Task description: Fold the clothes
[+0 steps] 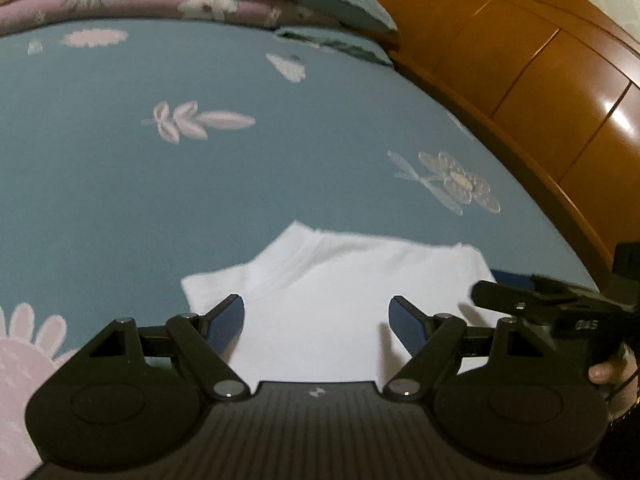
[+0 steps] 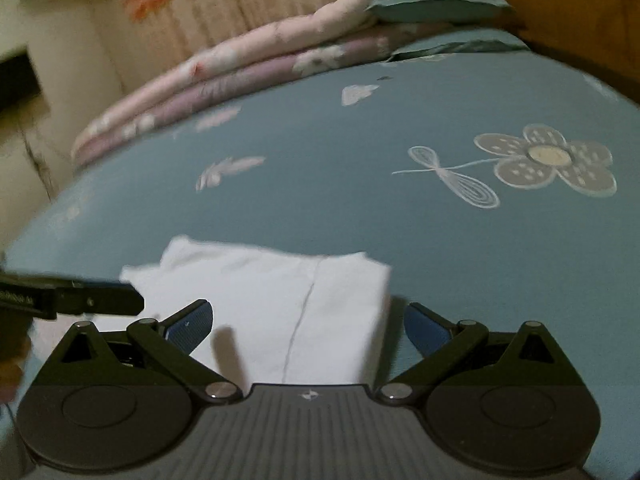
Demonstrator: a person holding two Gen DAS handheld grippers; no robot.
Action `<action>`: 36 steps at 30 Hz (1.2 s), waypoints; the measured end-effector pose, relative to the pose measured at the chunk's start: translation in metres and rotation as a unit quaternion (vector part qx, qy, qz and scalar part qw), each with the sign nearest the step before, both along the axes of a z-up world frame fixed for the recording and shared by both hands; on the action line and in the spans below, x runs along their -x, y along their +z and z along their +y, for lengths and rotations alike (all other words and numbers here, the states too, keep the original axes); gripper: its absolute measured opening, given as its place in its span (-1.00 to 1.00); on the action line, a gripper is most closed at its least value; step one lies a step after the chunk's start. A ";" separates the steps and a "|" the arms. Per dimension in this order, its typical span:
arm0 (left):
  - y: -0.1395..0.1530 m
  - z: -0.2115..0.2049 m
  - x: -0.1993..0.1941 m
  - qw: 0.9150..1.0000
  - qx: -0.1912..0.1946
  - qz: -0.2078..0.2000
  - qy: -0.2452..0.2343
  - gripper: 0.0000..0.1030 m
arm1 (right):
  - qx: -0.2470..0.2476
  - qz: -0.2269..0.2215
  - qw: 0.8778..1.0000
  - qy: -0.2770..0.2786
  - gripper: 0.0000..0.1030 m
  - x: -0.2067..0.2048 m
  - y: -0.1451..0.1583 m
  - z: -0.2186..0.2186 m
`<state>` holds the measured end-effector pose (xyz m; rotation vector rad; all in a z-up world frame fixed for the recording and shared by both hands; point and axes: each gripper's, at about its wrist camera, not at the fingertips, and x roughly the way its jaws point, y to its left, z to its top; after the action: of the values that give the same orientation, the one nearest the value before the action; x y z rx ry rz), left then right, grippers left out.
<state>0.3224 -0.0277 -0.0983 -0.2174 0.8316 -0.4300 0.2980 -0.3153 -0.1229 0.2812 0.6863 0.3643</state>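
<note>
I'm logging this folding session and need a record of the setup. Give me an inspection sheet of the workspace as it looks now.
Surface: blue flowered bedsheet, smooth.
Job's things: white garment, partly folded, flat on the sheet.
Clutter: folded pink quilts and teal pillows at the far edge.
Grippers: left tongs open above the garment, holding nothing; right tongs open, over the garment's edge.
Cables: nothing seen.
Surroundings: wooden headboard; curtain.

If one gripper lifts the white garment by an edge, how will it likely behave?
The white garment lies flat in thin folded layers on the blue sheet, so it probably droops and unfolds if lifted by one edge. It looks light. Pushed, it would likely bunch rather than slide whole. Both the left gripper and right gripper are open.
</note>
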 end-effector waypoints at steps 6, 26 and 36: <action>0.012 -0.027 -0.011 0.998 0.006 -0.020 -0.058 0.57 | -0.027 -0.024 0.999 0.004 1.00 0.016 0.009 -0.020; 0.021 -0.035 0.033 0.996 -0.073 -0.026 -0.040 0.59 | -0.029 -0.033 0.999 0.023 1.00 0.028 0.023 -0.031; 0.011 -0.030 0.083 0.997 -0.072 0.000 0.004 0.67 | -0.038 -0.024 0.999 0.007 1.00 0.026 0.023 -0.039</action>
<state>0.2396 -0.0577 -0.0871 -0.0876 0.8575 -0.3604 0.2720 -0.3538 -0.1002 0.3385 0.6289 0.4097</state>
